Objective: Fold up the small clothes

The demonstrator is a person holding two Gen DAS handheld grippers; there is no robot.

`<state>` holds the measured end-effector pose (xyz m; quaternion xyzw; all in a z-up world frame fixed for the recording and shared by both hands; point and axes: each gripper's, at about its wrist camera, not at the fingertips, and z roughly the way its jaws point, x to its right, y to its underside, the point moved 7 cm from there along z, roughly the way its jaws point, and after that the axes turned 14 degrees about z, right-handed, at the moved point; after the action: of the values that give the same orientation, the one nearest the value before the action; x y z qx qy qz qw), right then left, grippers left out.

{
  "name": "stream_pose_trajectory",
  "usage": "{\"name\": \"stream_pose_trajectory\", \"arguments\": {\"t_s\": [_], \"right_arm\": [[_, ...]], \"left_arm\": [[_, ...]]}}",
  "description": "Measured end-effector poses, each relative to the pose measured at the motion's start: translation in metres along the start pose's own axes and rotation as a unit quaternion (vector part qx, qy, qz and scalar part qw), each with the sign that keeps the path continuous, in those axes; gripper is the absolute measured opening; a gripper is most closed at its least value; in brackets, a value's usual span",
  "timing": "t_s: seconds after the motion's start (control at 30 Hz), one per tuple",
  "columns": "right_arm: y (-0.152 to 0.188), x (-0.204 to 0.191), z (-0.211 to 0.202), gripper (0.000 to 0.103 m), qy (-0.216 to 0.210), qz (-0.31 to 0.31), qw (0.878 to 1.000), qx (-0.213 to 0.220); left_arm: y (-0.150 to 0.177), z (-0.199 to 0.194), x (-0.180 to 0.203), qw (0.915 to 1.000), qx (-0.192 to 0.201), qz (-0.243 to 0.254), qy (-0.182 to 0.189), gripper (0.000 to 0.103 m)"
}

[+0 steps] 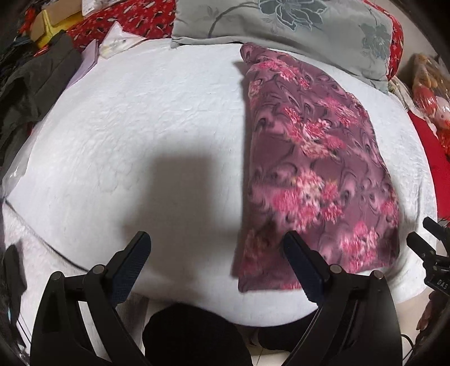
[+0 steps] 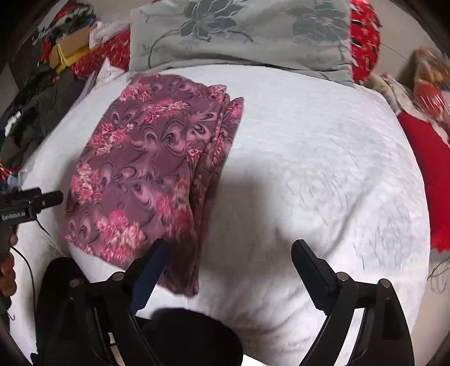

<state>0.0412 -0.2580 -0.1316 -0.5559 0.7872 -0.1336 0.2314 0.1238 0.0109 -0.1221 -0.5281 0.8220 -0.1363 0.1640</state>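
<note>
A purple garment with pink flowers (image 1: 315, 169) lies folded into a long strip on the white bed cover (image 1: 140, 126). In the left wrist view it sits right of centre, and my left gripper (image 1: 216, 239) hangs open above the cover with its right finger over the cloth's near edge. In the right wrist view the same garment (image 2: 146, 174) lies left of centre, its stacked folded edges facing right. My right gripper (image 2: 230, 247) is open and holds nothing; its left finger overlaps the cloth's near corner. The other gripper's body (image 2: 25, 205) shows at the left edge.
A grey flowered pillow (image 1: 281, 25) lies at the far end of the bed, over red patterned bedding (image 1: 126, 19). Dark clothes (image 1: 33, 78) and a cardboard box (image 1: 53, 19) are heaped at the far left. Red items (image 2: 422, 157) lie to the right.
</note>
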Motion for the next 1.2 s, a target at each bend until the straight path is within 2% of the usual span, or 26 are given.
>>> {"name": "stream_pose_trajectory", "arguments": {"t_s": [0.07, 0.2, 0.4, 0.63, 1.2], "right_arm": [[0.004, 0.005, -0.009, 0.099, 0.004, 0.008, 1.000, 0.019], [0.015, 0.014, -0.023, 0.099, 0.014, 0.015, 0.999, 0.038], [0.033, 0.010, -0.037, 0.102, 0.051, -0.017, 0.997, 0.049], [0.046, -0.009, -0.059, 0.103, 0.065, -0.044, 0.992, 0.095], [0.042, -0.019, -0.079, 0.103, 0.062, -0.046, 0.990, 0.120]], "left_arm": [[0.005, -0.007, 0.001, 0.9999, 0.012, -0.002, -0.005, 0.096], [0.012, -0.020, 0.011, 0.9991, 0.036, 0.005, -0.022, 0.096], [0.018, -0.035, 0.027, 0.9957, 0.066, 0.034, -0.055, 0.096], [0.023, -0.050, 0.041, 0.9936, 0.093, 0.049, -0.040, 0.096], [0.025, -0.079, 0.050, 0.9882, 0.137, 0.061, -0.031, 0.096]]}}
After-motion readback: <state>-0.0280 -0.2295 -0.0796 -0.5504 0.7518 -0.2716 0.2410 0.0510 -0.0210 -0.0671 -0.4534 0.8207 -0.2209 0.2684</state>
